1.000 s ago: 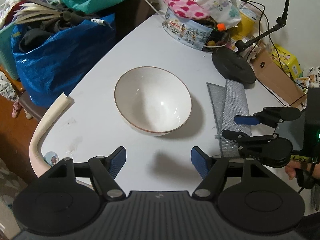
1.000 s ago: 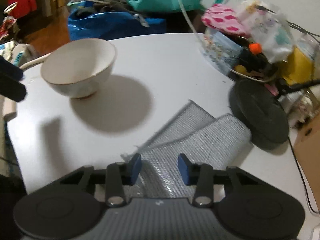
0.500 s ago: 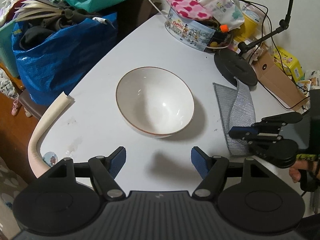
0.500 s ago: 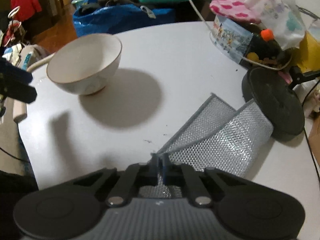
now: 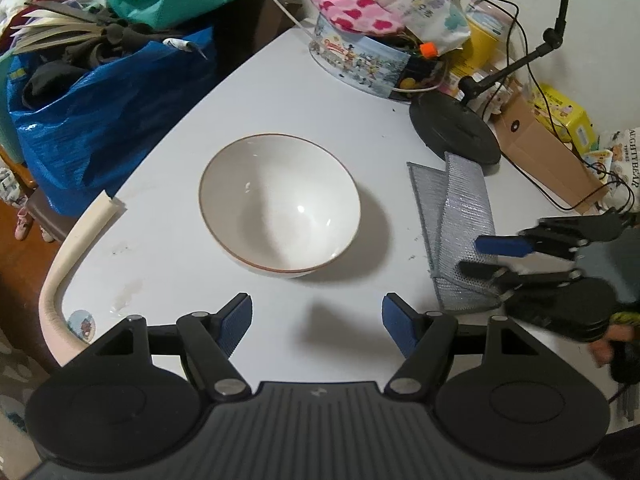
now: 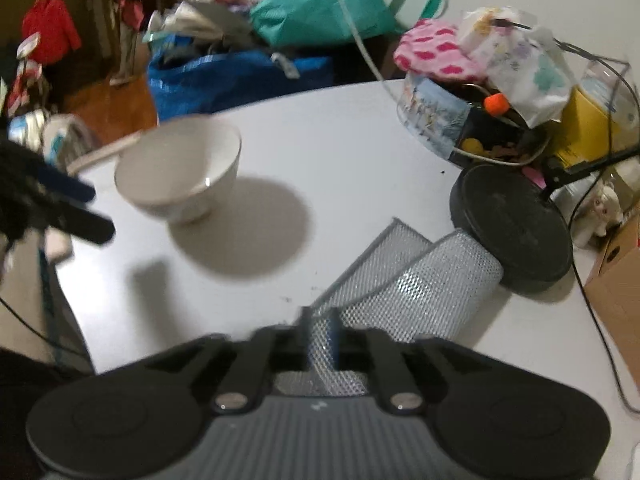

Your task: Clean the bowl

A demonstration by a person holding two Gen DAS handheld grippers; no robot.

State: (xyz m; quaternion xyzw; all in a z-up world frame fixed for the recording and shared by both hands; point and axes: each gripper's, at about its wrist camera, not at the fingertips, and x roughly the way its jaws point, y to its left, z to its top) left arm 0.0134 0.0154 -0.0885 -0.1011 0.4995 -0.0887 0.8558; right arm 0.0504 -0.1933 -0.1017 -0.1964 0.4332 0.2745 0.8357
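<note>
We see the white table (image 5: 168, 184) first, cluttered along its far edge. On its bare middle stands the white bowl (image 5: 280, 208), upright, its inside smooth and glossy; whether it has been wiped we cannot tell. To the bowl's right, apart from it, lies a folded silver mesh scouring cloth (image 5: 452, 208), its long axis running away from us toward the black round stand base (image 5: 452, 130). Our left gripper (image 5: 316, 320) hangs directly before the bowl, jaws spread wide and holding nothing, so it is the nearer one. Our right gripper (image 6: 320, 340) has its jaws pinched together on the cloth's near corner. From there the bowl (image 6: 180, 164) lies forward and to the left, so we judge the cloth must travel leftward across the table.
</note>
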